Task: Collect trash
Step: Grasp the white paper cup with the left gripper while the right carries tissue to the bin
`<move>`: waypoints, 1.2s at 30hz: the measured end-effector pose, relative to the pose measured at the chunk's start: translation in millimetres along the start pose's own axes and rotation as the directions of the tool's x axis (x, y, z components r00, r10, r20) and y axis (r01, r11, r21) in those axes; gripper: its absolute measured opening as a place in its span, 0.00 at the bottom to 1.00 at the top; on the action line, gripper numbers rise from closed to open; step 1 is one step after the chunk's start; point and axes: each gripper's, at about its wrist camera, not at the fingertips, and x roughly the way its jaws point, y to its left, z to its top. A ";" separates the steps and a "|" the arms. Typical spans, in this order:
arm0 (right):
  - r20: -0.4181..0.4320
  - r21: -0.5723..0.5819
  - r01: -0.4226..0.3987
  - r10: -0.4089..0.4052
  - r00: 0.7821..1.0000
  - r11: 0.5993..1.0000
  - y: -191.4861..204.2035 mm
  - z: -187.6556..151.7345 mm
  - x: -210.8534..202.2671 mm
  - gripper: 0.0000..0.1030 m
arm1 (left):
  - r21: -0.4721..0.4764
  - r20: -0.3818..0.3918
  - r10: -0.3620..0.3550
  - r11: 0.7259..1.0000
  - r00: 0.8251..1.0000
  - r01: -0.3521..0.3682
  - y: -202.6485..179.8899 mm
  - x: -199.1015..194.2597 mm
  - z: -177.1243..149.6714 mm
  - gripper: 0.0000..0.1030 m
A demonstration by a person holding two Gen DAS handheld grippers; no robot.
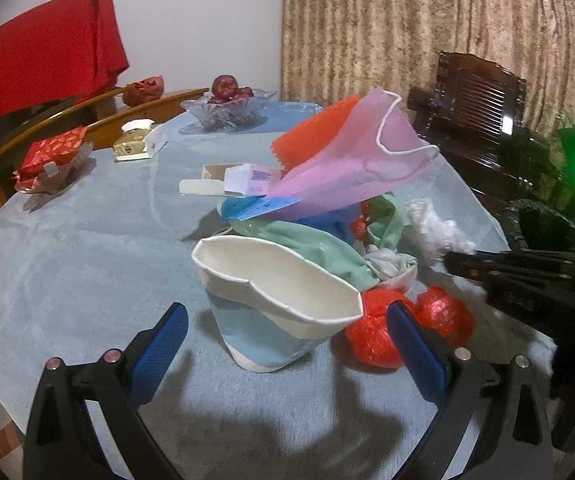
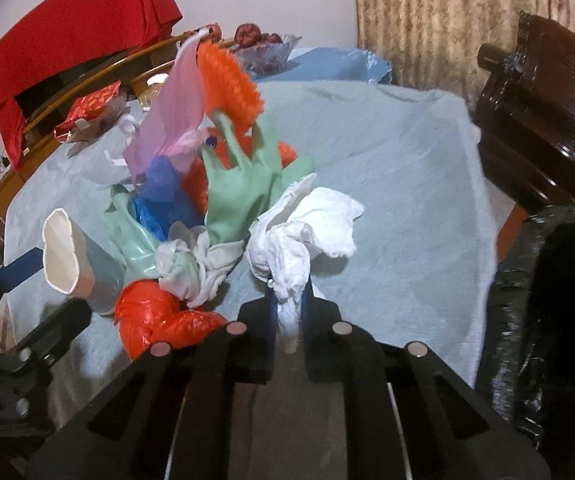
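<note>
Right gripper (image 2: 287, 300) pinches white tissue wad (image 2: 307, 228) | left gripper (image 1: 287, 336) wide, flanking crushed paper cup (image 1: 275, 296) | pile ahead uncollected — early going.

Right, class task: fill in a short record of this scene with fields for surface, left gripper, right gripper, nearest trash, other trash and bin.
surface: table with pale blue cloth
left gripper: open, fingers either side of the paper cup
right gripper: shut on white crumpled tissue
nearest trash: paper cup, squashed, tipped over
other trash: red plastic bag, green gloves, pink mask, small carton
bin: black bag at table's right edge
</note>
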 end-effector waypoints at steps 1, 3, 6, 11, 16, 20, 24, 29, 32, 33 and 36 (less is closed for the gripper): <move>0.002 -0.002 0.004 -0.004 1.000 1.000 -0.6 -0.5 -1.2 0.10 | -0.005 0.001 0.020 1.000 1.000 -0.020 -0.7 1.9 1.0 0.94; 0.005 -0.005 0.013 -0.013 1.000 1.000 -1.8 -2.3 -4.1 0.10 | -0.014 0.006 0.055 0.998 0.998 -0.055 -1.1 5.1 3.5 0.94; 0.006 0.000 0.019 -0.019 1.000 1.000 -3.3 -4.8 -5.0 0.10 | -0.029 0.013 0.079 0.997 0.997 -0.078 -0.2 8.1 6.3 0.94; 0.009 0.000 0.015 -0.015 1.000 1.000 -1.8 -5.6 -6.2 0.10 | -0.050 0.007 0.091 0.995 0.996 -0.091 3.2 13.2 8.1 0.81; 0.022 -0.006 0.012 -0.012 1.000 1.000 2.0 -6.3 -14.5 0.10 | -0.075 0.004 0.045 0.996 0.999 -0.045 13.2 9.0 6.6 0.58; 0.036 -0.008 0.013 -0.012 0.999 1.000 5.3 -6.9 -23.8 0.10 | -0.089 -0.007 0.017 0.996 1.000 -0.017 20.6 5.4 5.8 0.38; 0.054 -0.010 0.013 -0.012 0.998 1.000 8.1 -8.1 -34.5 0.10 | -0.090 -0.012 0.011 0.996 1.000 -0.012 28.5 0.4 3.8 0.26; 0.086 -0.004 0.021 -0.020 0.996 1.000 9.9 -9.1 -52.4 0.10 | -0.081 0.005 0.007 0.997 1.000 -0.006 31.7 -13.4 3.6 0.22; 0.113 0.001 0.028 -0.028 0.993 1.000 9.2 -9.2 -66.6 0.10 | -0.081 0.032 -0.009 0.997 0.999 0.011 31.1 -28.7 8.4 0.22; 0.123 0.003 0.031 -0.031 0.992 1.000 8.1 -9.4 -71.2 0.10 | -0.077 0.043 -0.016 0.997 0.999 0.019 29.5 -33.8 10.0 0.22; 0.159 0.018 0.043 -0.045 0.986 0.999 2.1 -10.2 -90.4 0.10 | -0.055 0.078 -0.047 0.997 0.996 0.051 19.7 -49.5 18.0 0.22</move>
